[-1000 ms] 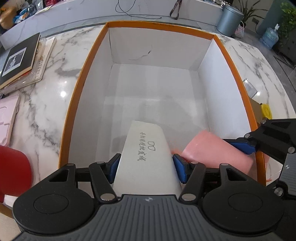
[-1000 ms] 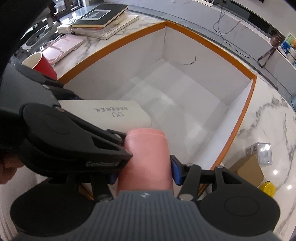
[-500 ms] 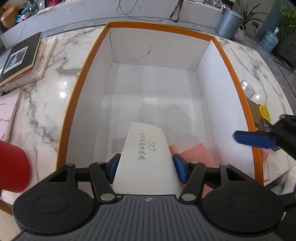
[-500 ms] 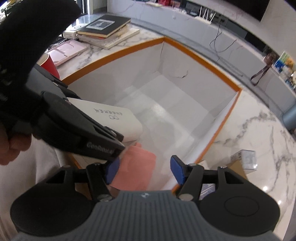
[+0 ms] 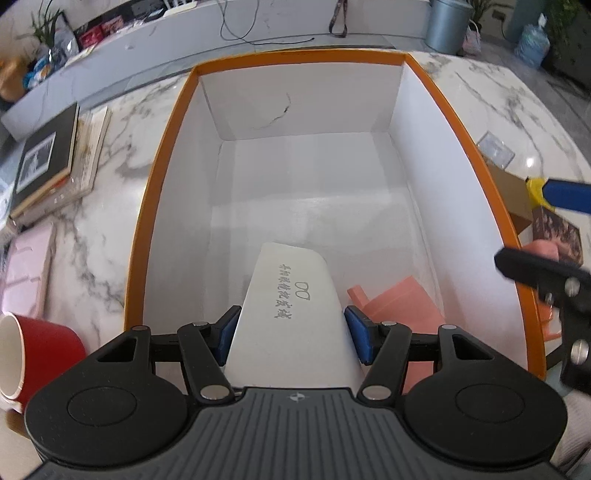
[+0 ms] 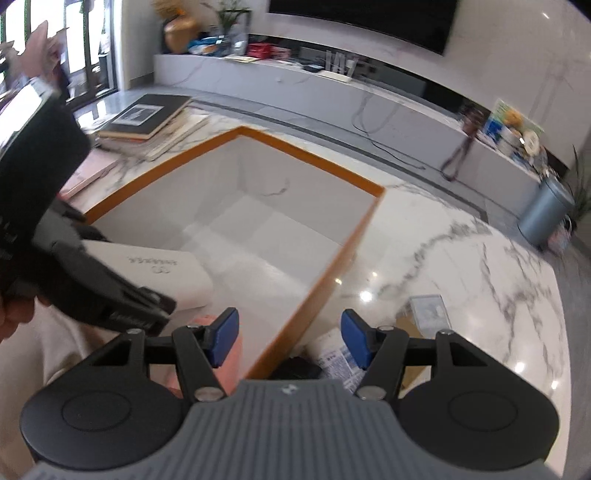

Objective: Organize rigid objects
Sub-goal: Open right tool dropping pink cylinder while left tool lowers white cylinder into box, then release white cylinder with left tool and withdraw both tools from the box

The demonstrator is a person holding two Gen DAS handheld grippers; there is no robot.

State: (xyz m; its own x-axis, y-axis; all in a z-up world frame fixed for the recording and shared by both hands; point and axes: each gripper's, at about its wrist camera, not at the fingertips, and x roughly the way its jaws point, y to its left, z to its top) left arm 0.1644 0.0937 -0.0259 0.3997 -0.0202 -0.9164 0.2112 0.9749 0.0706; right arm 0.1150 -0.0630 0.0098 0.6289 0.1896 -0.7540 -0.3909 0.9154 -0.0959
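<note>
Marble table (image 6: 461, 266): left hand-held gripper (image 5: 291, 332) grips white case (image 5: 291, 314); right hand-held gripper (image 6: 290, 341) gapes empty.

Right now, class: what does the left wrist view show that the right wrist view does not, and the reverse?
Only the left wrist view: the red mug, the pink box lying whole on the bin floor, and the left gripper shut on the white case.

Only the right wrist view: the right gripper, open and empty over the bin's right rim, and the dark screen.

Both: the orange-rimmed bin, white case, book stack, marble table.
</note>
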